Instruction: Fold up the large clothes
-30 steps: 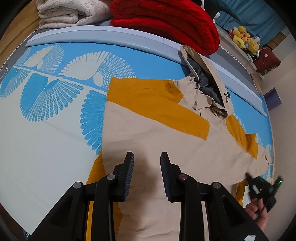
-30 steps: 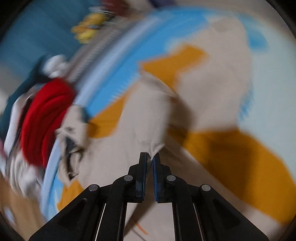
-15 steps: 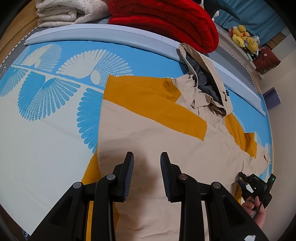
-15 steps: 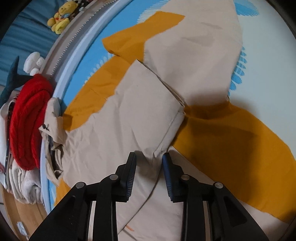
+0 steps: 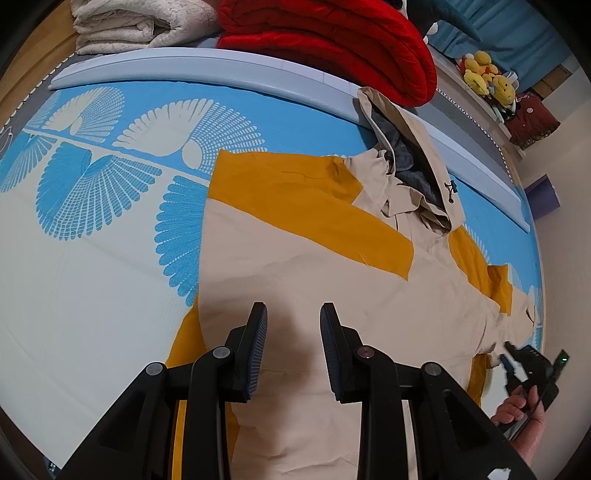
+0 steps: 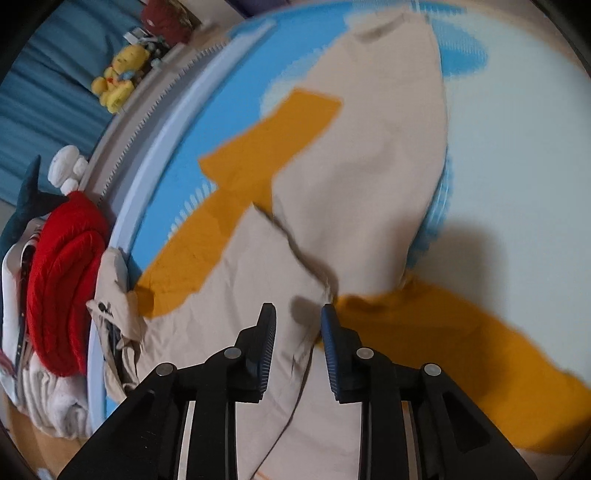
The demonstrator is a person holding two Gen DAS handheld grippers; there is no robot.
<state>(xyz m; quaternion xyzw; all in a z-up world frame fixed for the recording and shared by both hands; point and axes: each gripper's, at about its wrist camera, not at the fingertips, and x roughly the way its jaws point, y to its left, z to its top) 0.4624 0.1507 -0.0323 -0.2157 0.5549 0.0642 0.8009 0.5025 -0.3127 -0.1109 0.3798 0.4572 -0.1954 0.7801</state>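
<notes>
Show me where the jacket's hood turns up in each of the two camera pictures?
Left wrist view: the hood lies upper right of centre, its tip on the pale blue bed rail.
Right wrist view: the hood is crumpled at the left edge, lower half.
Shared landmark: the red quilt lies just beyond the hood in both.

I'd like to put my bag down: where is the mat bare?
The blue-and-white fan-patterned mat lies bare left of the beige-and-mustard hooded jacket. It is crowded beyond the pale blue raised edge, where the red quilted blanket and cream folded blanket are stacked.
</notes>
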